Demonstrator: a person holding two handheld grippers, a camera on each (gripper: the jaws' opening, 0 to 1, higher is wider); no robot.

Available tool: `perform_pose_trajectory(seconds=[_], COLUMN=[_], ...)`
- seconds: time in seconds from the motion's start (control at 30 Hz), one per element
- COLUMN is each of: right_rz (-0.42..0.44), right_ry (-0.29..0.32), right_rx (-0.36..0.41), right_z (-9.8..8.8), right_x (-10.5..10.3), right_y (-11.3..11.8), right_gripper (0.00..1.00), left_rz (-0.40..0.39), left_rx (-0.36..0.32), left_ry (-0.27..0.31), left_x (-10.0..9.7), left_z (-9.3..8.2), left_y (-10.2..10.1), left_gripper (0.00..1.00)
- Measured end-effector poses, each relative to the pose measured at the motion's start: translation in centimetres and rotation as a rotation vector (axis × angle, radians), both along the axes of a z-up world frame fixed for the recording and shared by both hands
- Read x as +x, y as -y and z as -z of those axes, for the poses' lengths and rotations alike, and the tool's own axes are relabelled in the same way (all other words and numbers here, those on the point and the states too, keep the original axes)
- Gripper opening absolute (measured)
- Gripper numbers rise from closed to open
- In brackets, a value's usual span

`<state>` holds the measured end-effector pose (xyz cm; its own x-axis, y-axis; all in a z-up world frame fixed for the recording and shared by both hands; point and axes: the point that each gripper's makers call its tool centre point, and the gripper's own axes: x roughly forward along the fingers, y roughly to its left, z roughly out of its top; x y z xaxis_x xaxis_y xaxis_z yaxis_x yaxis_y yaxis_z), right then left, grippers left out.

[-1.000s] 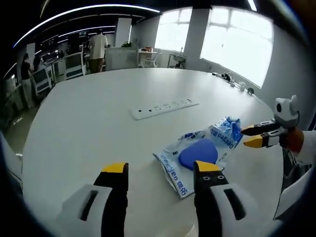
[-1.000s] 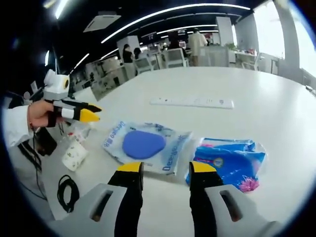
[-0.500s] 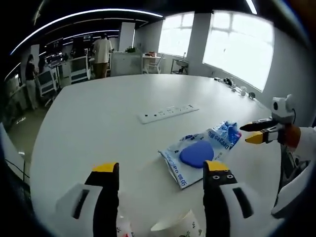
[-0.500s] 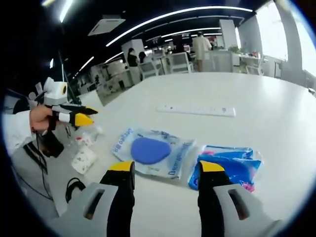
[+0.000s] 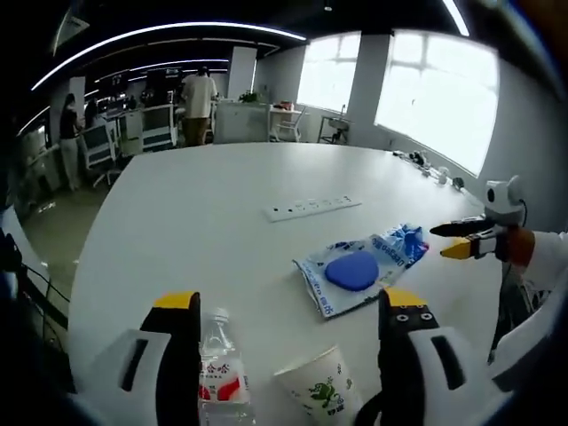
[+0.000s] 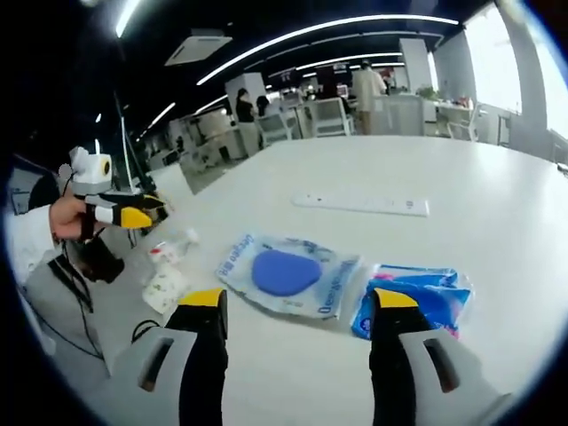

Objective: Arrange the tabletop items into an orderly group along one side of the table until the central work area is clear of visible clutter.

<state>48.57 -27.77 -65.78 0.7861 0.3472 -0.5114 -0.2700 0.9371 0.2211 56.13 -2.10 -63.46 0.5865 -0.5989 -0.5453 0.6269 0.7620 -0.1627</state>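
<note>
Left gripper view: a clear pouch [image 5: 353, 273] with a blue pad lies mid-worktop [image 5: 177, 222], overlapping a blue packet [image 5: 401, 243]. Nearer, a bottle [image 5: 219, 377] and paper cup [image 5: 320, 390] sit between the wide left tongs [image 5: 288, 311], cut off below. Right tongs [image 6: 297, 297] wide, empty. A power strip [image 5: 311, 207] lies beyond.

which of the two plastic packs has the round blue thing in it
The clear pack with blue lettering, lying beside the power strip's near side; the other pack is solid blue with pink.

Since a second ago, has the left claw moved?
Yes. The left claw has drawn back from the clear packet with the blue pad, toward the table edge.
</note>
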Motion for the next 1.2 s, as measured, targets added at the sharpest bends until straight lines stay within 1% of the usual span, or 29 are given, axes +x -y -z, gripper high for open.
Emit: perform_pose_trajectory(seconds=[0.17,0.27,0.4,0.53,0.7,0.93,1.2], right_rz=[-0.010,-0.007,-0.014,-0.027,-0.040,-0.059,-0.082], right_ry=[0.000,0.000,0.007,0.016,0.019,0.023,0.030], right_rx=[0.002,-0.002,-0.001,0.005,0.008,0.015,0.021], right_z=[-0.4,-0.7,-1.2,-1.8,-2.2,-2.6,-3.1], right_x=[-0.5,-0.8,-1.2,-1.8,-2.5,-3.7,-4.8], right_y=[-0.6,-0.7,-1.2,-1.8,-2.6,-3.6,-4.9], right_gripper=[0.70,0.75,0.80,0.82,0.83,0.83,0.83], left_rz=[-0.022,-0.029,-0.043,-0.053,-0.077,-0.088,-0.088], left_rx=[-0.006,-0.012,-0.023,-0.018,-0.043,-0.048,-0.038], left_ry=[0.008,0.011,0.016,0.019,0.021,0.018,0.009], left_x=[-1.2,-2.1,-3.5,-4.6,-6.2,-8.2,-10.5], left_z=[-0.7,-1.3,-2.0,-2.3,-2.8,-3.1,-2.9], left_y=[-1.2,-1.7,-2.6,-3.5,-4.4,-5.1,-5.8], left_gripper=[0.88,0.89,0.90,0.90,0.90,0.91,0.92])
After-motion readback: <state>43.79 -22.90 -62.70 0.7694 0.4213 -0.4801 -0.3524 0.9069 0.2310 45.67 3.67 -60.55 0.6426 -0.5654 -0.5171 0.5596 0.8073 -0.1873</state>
